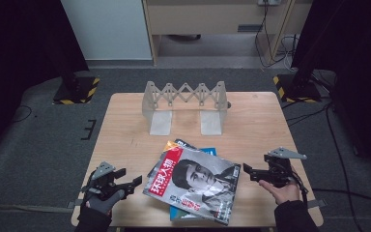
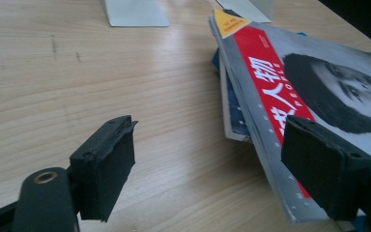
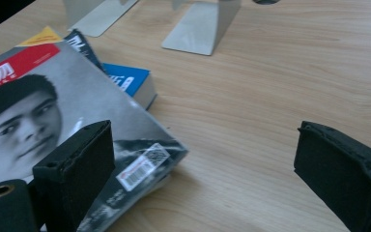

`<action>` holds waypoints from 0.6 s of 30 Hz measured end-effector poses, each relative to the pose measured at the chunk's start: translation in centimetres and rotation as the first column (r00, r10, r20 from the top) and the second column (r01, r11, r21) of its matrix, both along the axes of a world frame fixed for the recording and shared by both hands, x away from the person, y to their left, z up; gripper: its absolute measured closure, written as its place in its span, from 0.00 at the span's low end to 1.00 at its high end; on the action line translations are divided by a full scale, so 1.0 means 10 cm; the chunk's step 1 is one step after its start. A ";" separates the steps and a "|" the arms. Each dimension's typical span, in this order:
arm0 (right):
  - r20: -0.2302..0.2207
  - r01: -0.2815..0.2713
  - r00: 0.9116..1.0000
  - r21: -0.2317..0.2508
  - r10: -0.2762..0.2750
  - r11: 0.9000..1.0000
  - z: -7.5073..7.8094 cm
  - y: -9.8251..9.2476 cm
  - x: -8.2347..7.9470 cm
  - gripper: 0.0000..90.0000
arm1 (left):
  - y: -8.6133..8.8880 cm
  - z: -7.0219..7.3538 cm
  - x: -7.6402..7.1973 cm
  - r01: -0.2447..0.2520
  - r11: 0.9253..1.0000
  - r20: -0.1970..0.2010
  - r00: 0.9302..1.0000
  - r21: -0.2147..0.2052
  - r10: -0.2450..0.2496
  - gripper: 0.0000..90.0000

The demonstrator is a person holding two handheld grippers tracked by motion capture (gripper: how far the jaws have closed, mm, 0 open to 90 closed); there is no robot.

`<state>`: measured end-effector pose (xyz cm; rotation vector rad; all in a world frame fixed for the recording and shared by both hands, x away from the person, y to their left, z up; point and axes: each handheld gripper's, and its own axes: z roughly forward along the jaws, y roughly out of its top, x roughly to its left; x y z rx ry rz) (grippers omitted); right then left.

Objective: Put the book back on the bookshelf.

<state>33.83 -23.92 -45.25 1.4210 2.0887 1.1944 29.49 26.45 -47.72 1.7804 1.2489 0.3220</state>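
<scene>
Magazine (image 1: 193, 186) atop books (image 1: 204, 152), table (image 1: 125, 130) front; rack (image 1: 185, 104) behind.

A light wooden table (image 1: 125, 125) stands on grey carpet (image 1: 34, 145). Behind it rises a white panel (image 1: 106, 29), and beside that a pale wooden desk frame (image 1: 212, 19) with cables (image 1: 270, 43) hanging down to the floor. Dark stands on yellow-and-black striped bases (image 1: 77, 89) flank the far corners, where the room lies in shadow.
</scene>
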 end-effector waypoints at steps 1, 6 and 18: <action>0.001 -0.016 1.000 -0.012 0.016 1.000 0.00 0.07 -0.02 0.09 | -0.03 0.00 -0.02 0.011 1.000 -0.005 1.000 -0.005 -0.011 0.21; -0.014 -0.051 0.999 -0.030 0.050 0.998 -0.04 0.21 -0.07 0.09 | -0.12 -0.02 -0.05 0.045 0.999 -0.026 0.999 0.002 -0.045 0.22; -0.038 -0.114 0.993 -0.028 0.112 0.993 -0.18 0.42 -0.08 0.08 | -0.28 -0.09 -0.06 0.091 0.996 -0.086 0.992 0.003 -0.090 0.26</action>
